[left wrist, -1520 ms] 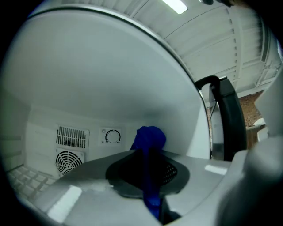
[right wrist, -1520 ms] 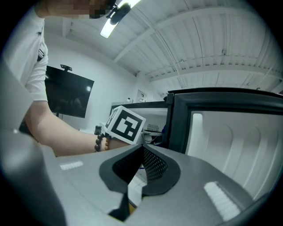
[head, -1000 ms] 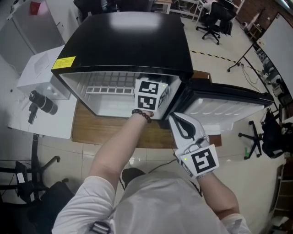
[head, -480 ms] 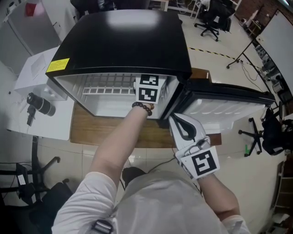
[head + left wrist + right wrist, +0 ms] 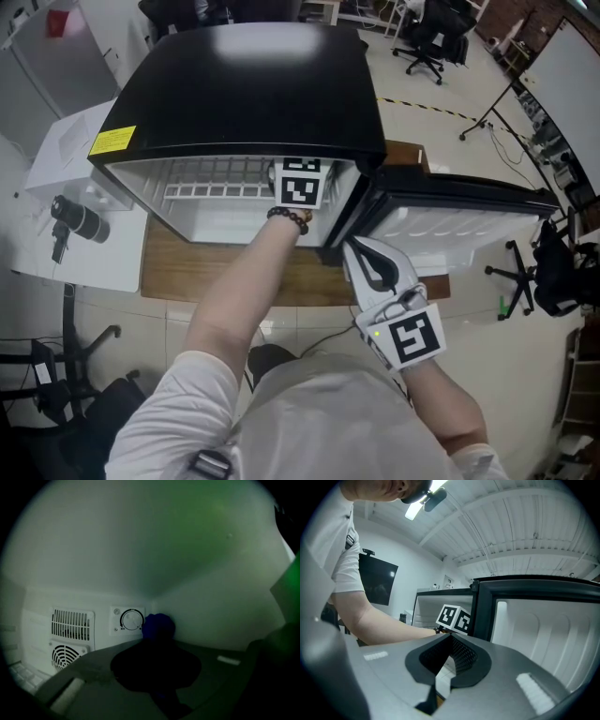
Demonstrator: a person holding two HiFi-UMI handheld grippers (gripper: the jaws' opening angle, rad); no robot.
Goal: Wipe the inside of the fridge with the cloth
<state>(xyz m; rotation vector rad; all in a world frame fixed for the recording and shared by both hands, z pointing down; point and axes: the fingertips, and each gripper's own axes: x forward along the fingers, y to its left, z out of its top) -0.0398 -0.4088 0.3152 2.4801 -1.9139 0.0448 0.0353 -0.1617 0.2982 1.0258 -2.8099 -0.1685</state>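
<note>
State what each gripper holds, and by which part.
Left gripper pinches the blue cloth, a bunch of it showing past the tips. Right gripper is shut on nothing.

1 fridge [image 5: 253,84], 1 cloth [image 5: 158,625], 2 hand-held grippers [image 5: 157,645] [image 5: 449,644] (l + r)

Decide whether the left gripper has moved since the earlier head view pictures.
Yes. The left gripper has gone deeper into the fridge: it now sits further under the front edge of the black top than before.
</note>
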